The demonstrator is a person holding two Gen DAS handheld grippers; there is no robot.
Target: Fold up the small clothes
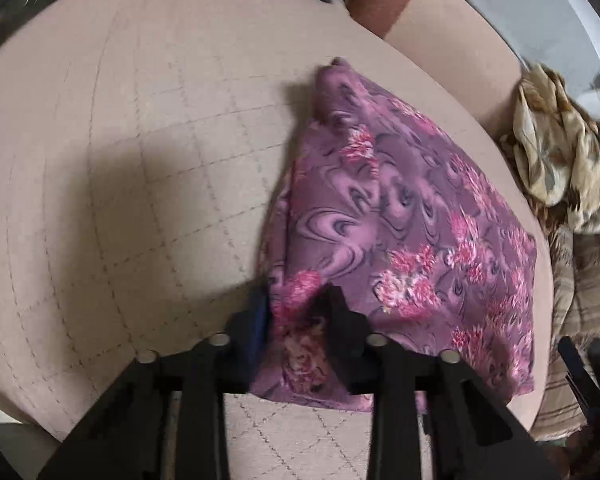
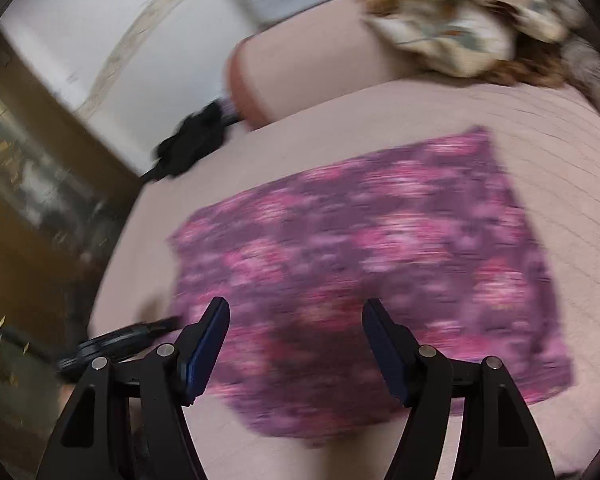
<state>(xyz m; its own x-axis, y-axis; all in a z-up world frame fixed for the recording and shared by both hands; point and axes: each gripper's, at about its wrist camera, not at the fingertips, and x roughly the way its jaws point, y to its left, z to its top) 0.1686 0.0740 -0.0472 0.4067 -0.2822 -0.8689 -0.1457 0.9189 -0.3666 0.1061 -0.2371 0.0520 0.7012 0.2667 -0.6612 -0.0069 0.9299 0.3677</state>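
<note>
On a quilted pink bed (image 1: 120,160), the left gripper (image 1: 296,316) pinches the near edge of a purple floral cloth (image 1: 400,208), likely to fold it over, while the right gripper (image 2: 296,344) hovers above it, fingers spread and empty.

The folded garment (image 2: 364,256) lies on the bed (image 2: 560,160); behind it, a crumpled cloth pile (image 2: 452,24); to its left, a dark item (image 2: 192,144).

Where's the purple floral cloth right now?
The purple floral cloth lies on the pink quilted surface, right of centre in the left wrist view, its near corner pinched in the left gripper; the right gripper hovers open above it.
</note>
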